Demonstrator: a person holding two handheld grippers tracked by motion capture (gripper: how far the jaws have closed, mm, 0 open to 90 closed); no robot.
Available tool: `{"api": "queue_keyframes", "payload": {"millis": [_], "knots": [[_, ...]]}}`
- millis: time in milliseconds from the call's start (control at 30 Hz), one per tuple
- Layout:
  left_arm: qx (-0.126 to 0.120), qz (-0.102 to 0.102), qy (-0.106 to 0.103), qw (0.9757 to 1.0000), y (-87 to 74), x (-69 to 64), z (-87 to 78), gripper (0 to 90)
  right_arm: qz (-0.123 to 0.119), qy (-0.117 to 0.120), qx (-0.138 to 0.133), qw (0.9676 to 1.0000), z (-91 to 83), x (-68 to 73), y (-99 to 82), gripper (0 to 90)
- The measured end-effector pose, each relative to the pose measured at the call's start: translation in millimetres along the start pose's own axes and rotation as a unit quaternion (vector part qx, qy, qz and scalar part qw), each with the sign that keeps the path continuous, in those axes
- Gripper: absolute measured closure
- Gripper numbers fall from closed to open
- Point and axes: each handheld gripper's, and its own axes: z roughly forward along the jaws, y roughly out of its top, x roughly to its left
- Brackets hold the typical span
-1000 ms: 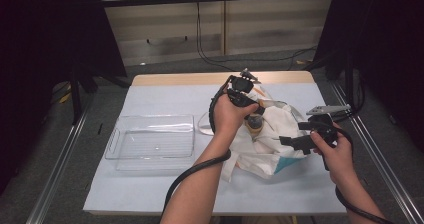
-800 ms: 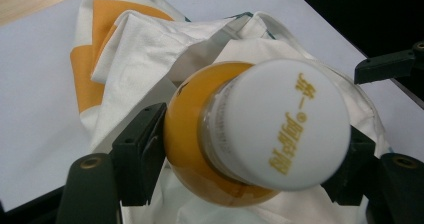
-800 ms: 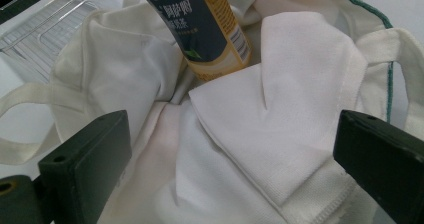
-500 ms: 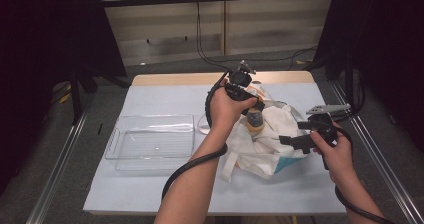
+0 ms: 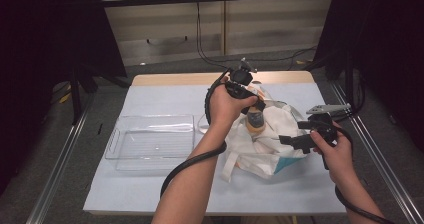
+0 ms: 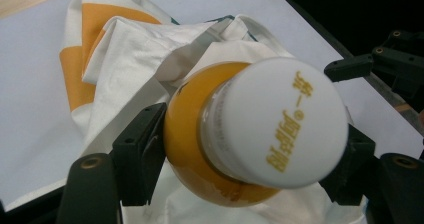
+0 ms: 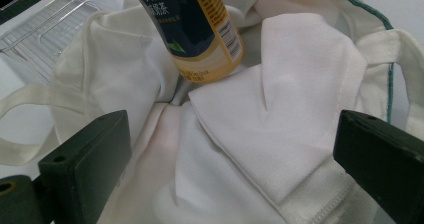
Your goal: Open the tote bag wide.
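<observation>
Your left gripper (image 6: 240, 159) grasps bottle (image 6: 225, 149) at neck; bottle upright, cap up, base in bag (image 5: 270, 139). Your right gripper (image 7: 230, 169) released.

bare forearms without sleeves, black left hand-held gripper (image 5: 250, 105), thick black cable, grey three-cornered plate, screw holes in jaws

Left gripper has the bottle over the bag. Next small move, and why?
Probably carry the bottle left toward the clear tray: the left gripper clamps it below the white cap, its base looks clear of the cloth bag, and the right gripper stands open over the cloth.
</observation>
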Motion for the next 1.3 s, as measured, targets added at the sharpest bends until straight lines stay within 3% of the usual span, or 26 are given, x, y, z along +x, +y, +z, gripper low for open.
{"api": "queue_keyframes", "payload": {"millis": [300, 400, 1300], "knots": [[0.005, 0.000, -0.004, 1.0000, 6.1, -1.0, -5.9, 30.3, -0.001, 0.000, 0.002, 1.0000, 0.6, 0.5, -1.3, 1.7], [0.004, 0.008, -0.004, 1.0000, 8.1, -3.0, -9.7, 30.3, 0.001, 0.003, 0.002, 1.0000, 1.0, -0.4, -1.5, 1.7], [0.012, 0.006, 0.005, 0.9999, 5.5, -3.0, -30.3, 30.4, -0.002, 0.005, 0.001, 1.0000, 1.2, 3.5, 0.3, 1.7]]}}
